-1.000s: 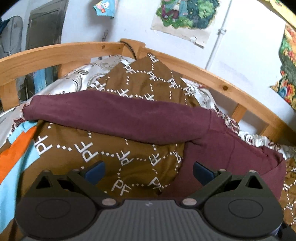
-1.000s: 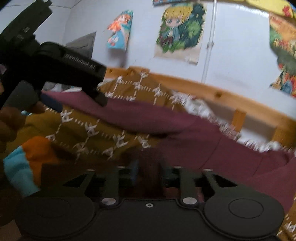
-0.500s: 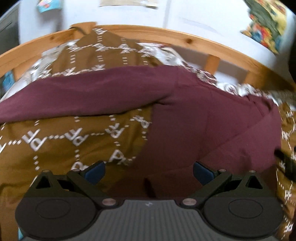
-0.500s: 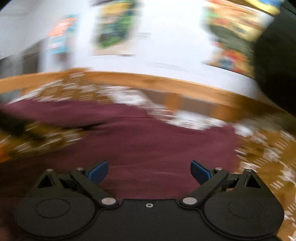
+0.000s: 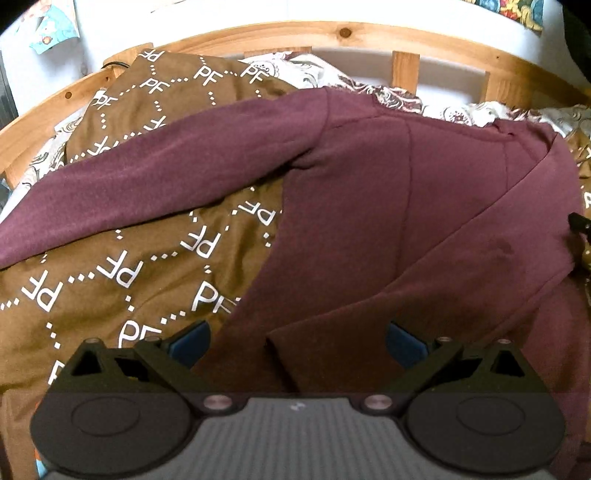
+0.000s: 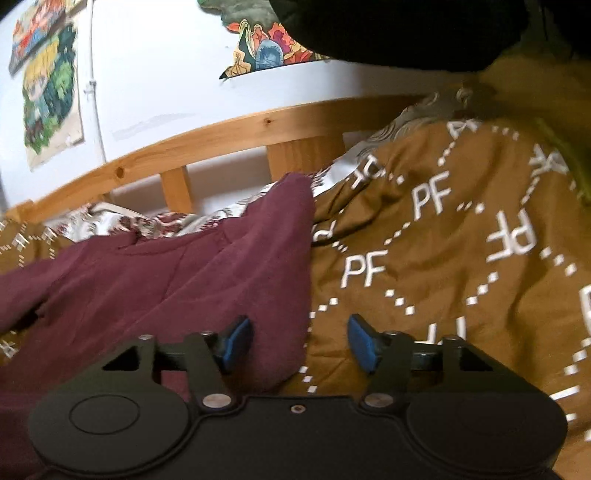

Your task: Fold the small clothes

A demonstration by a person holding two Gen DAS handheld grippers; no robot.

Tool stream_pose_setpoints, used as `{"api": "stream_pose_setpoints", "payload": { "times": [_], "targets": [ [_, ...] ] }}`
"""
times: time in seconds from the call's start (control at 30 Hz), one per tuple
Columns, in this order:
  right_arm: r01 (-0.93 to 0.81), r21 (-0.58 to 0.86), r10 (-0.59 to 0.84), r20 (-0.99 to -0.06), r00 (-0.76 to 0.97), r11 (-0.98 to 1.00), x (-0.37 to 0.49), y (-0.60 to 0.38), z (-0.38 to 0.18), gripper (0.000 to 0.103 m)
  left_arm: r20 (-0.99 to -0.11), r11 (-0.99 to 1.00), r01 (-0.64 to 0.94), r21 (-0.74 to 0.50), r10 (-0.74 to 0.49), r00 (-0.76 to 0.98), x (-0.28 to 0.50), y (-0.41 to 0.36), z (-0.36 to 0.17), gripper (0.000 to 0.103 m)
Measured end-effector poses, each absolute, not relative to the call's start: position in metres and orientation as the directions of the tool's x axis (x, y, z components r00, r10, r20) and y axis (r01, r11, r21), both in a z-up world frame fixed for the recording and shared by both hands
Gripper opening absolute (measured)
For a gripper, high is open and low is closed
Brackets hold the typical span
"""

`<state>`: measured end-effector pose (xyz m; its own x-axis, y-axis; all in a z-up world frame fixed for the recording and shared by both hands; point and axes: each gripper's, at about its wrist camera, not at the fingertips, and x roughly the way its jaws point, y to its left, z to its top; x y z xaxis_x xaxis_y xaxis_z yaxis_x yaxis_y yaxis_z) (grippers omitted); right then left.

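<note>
Both tongs hang over a bed. Left tongs [image 5: 297,341] stand wide apart, with nothing pinched; under them lies the maroon sweatshirt [image 5: 388,206], and one blue pad [image 5: 188,341] sits over the brown blanket [image 5: 110,280] beside it. Right tongs [image 6: 300,343] have just been closing and now stand half apart. A fold of the sweatshirt [image 6: 221,273] edge lies between the pads, but the pads do not press on it.

That sweatshirt is spread on the brown blanket with white "PF" letters. One long sleeve [image 5: 147,188] reaches out to the left in the left wrist view, across the blanket. A flap of the body is folded over near the bottom.

Behind the blanket is a patterned sheet [image 5: 399,99] with swirls, then the wooden bed rail [image 5: 332,35] with short posts. Cartoon posters [image 6: 48,99] hang on the white wall [image 6: 166,74]. A thin black tip [image 5: 578,223] shows at the right edge of the left wrist view
</note>
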<state>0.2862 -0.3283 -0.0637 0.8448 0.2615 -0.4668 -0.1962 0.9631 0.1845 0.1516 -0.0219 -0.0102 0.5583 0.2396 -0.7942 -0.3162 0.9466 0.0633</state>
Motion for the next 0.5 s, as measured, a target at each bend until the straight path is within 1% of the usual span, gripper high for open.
{"api": "stream_pose_setpoints", "payload": {
  "times": [0.03,0.07,0.13,0.23,0.37,0.43,0.5],
  "targets": [
    [-0.209,0.192,0.277,-0.467,0.840,0.959,0.285,-0.326,-0.064,0.032,-0.796,0.947,-0.316,0.064,0.239,0.556,0.154,-0.022,-0.011,0.102],
    [-0.230,0.208,0.303,-0.467,0.830,0.951,0.285,-0.326,-0.064,0.023,-0.799,0.948,-0.314,0.058,0.233,0.555,0.154,-0.023,-0.013,0.102],
    [-0.238,0.206,0.308,-0.447,0.840,0.949,0.281,-0.326,-0.061,0.007,-0.801,0.951,-0.307,0.036,0.211,0.559,0.155,-0.024,-0.015,0.102],
    [-0.208,0.202,0.277,-0.421,0.864,0.957,0.275,-0.330,-0.047,0.006,-0.798,0.956,-0.293,0.020,0.191,0.572,0.157,-0.030,-0.018,0.102],
    [-0.164,0.196,0.230,-0.391,0.891,0.967,0.271,-0.342,-0.035,0.005,-0.823,0.963,-0.263,0.053,0.191,0.534,0.163,-0.039,-0.031,0.102],
    [-0.165,0.175,0.225,-0.420,0.879,0.971,0.274,-0.340,-0.040,0.005,-0.849,0.965,-0.236,0.113,0.217,0.482,0.168,-0.045,-0.042,0.102],
    [-0.146,0.161,0.204,-0.452,0.868,0.976,0.277,-0.339,-0.050,0.006,-0.838,0.965,-0.223,0.137,0.233,0.494,0.165,-0.049,-0.044,0.102]
  ]
}}
